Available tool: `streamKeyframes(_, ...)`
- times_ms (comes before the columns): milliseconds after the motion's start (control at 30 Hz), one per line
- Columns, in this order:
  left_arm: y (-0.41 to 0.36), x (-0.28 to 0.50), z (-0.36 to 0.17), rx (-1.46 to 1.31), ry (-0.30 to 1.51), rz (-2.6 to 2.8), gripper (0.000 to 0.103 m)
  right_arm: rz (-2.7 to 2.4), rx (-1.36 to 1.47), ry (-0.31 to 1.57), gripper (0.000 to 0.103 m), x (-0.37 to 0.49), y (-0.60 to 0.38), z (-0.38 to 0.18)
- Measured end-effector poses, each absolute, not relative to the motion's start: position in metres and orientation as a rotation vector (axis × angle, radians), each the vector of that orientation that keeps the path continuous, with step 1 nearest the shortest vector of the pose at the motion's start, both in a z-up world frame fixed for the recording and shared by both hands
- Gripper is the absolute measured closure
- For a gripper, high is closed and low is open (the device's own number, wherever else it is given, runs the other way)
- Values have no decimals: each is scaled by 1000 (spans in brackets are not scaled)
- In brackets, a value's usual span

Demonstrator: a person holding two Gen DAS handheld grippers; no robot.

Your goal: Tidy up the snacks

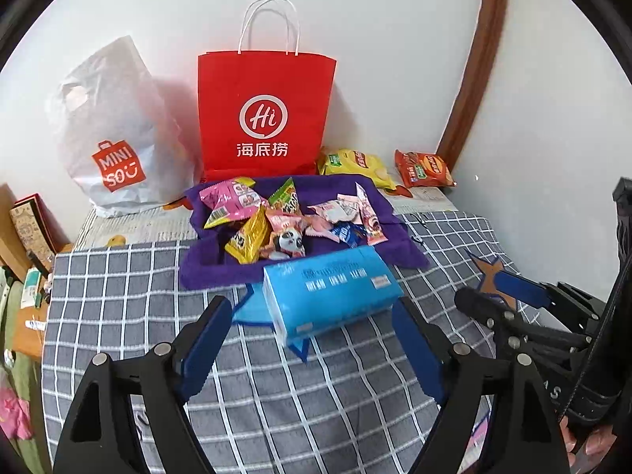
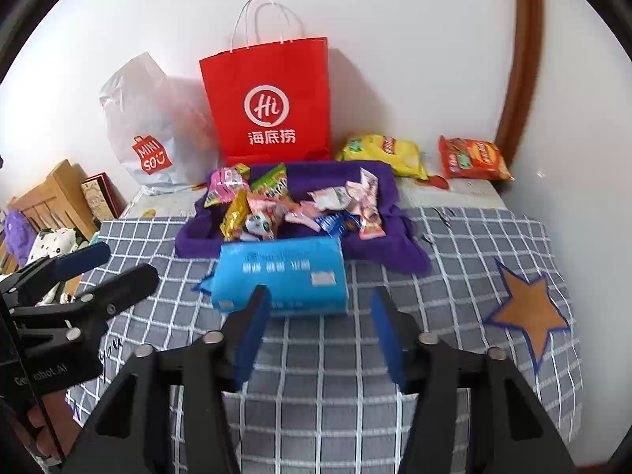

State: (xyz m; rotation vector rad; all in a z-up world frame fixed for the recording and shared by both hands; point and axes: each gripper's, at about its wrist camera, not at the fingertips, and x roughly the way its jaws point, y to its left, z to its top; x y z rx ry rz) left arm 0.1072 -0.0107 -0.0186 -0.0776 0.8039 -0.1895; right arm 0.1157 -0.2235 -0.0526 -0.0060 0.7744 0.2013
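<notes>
Several small snack packets (image 1: 284, 221) lie on a purple cloth (image 1: 221, 272) on the checked bedspread, also seen in the right wrist view (image 2: 292, 205). A blue tissue pack (image 1: 331, 292) lies just in front of the cloth; it also shows in the right wrist view (image 2: 280, 276). A yellow chip bag (image 1: 355, 164) and an orange-red chip bag (image 1: 424, 170) lie behind the cloth at the right. My left gripper (image 1: 312, 347) is open and empty, just short of the tissue pack. My right gripper (image 2: 316, 328) is open and empty, close in front of the same pack.
A red paper bag (image 1: 264, 114) and a white Miniso plastic bag (image 1: 118, 138) stand against the white wall. A brown door frame (image 1: 474, 79) rises at the right. Wooden furniture and boxes (image 2: 59, 197) sit off the bed's left edge. A star patch (image 2: 529, 312) marks the bedspread.
</notes>
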Motion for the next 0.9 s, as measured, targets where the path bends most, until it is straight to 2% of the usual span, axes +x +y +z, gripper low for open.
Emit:
streamKeyframes(33,-11,102,-19,-78,800,-190,20,191,-13,767,32,107,-225,-54)
streamKeyframes(167,-15,75,-18,-69,775,-175,16,176,-12,739,28,77,-233,-55)
streamKeyframes(333,-21,48,-14,-54,742,-146,9,146,34,708,16,46,-247,-54)
streamKeyframes(900,-26,4,-10,-24,688,-85,6,125,19,653,13,-1,-259,-55)
